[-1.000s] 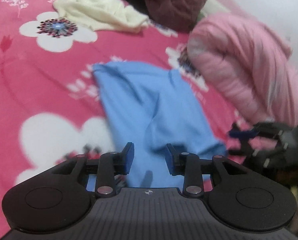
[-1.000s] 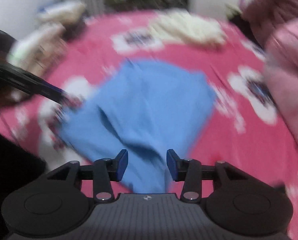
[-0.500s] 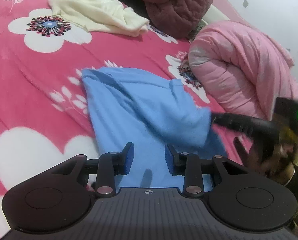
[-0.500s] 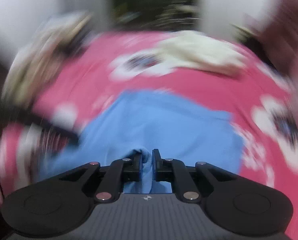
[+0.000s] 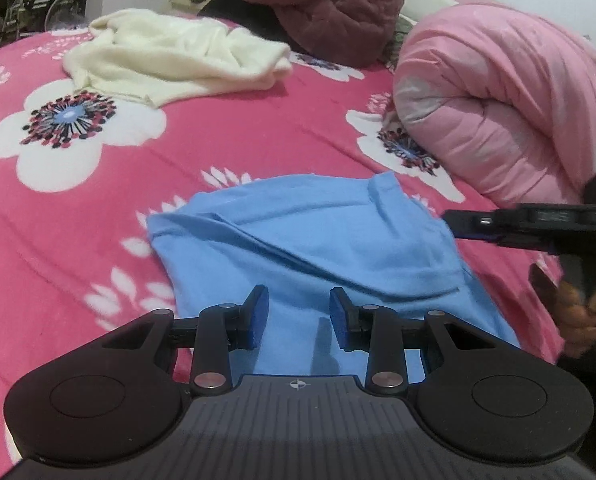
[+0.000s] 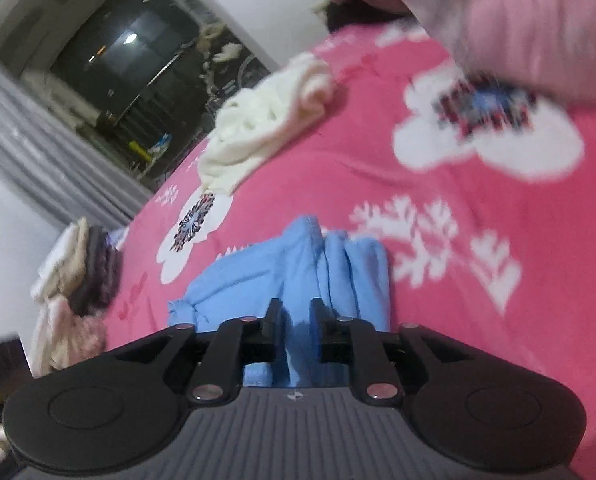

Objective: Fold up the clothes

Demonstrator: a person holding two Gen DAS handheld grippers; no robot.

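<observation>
No lettering shows on the blue garment (image 5: pixel 306 240).

- Left gripper (image 5: pixel 298 312): black linkage arms, silver pivot screws, blue pads, a ribbed grey housing.
- Right gripper (image 6: pixel 295 322): built alike, with two round black covers.

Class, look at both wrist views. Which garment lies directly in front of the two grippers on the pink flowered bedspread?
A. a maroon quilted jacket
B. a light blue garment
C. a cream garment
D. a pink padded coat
B: the light blue garment lies spread just ahead of the left gripper, and its bunched cloth runs between the fingers of the right gripper.
</observation>
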